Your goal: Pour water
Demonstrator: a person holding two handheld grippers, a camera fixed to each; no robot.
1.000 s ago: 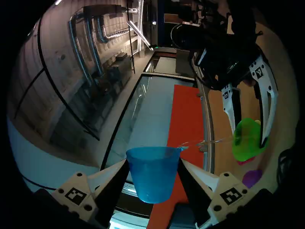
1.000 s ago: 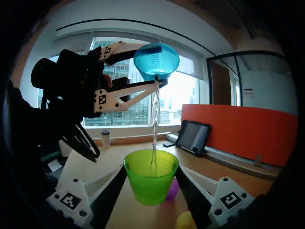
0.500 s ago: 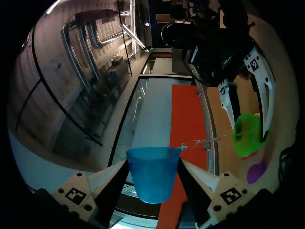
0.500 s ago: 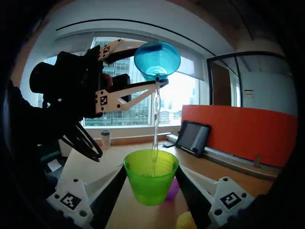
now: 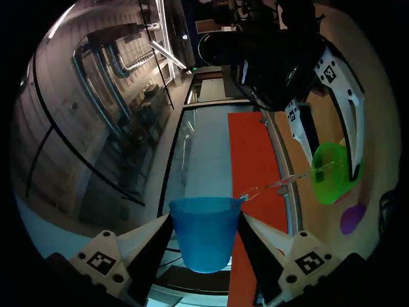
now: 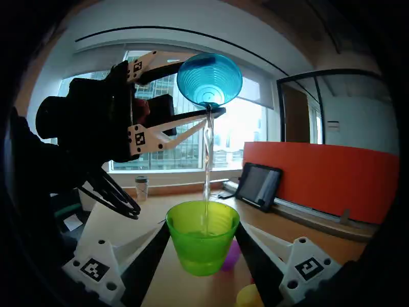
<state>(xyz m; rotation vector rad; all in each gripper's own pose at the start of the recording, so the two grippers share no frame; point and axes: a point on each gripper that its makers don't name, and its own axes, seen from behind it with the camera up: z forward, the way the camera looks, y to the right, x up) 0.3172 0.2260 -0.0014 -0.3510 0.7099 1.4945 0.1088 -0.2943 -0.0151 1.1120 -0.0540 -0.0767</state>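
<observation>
- On the left of the right gripper view, my left gripper (image 6: 200, 86) is raised high, both fingers pressed on the blue cup (image 6: 209, 79), with a bright window behind it.
- The blue cup is tipped steeply. More of its ribbed inside faces the camera than a second ago, so I judge I have rolled it further over.
- From its lower lip a thin water stream (image 6: 207, 153) falls straight down, unbroken as it was a second ago.
- Below, at centre, my right gripper (image 6: 203, 229) is clamped around the green cup (image 6: 203, 243), holding it upright above the desk (image 6: 286, 225).
- The stream lands inside the green rim. A darker band of water now shows low in the cup, higher than before, so the pour is well along.
- Just behind the green cup sits a purple cup (image 6: 232, 253).
- Further right stand a tablet (image 6: 258, 185) and an orange partition (image 6: 327, 174).
- In the left gripper view, the blue cup (image 5: 204, 235) sits gripped at centre, and the stream (image 5: 286, 180) arcs right into the green cup (image 5: 332, 174).
- I judge little water remains; I must keep the lip over the rim.
</observation>
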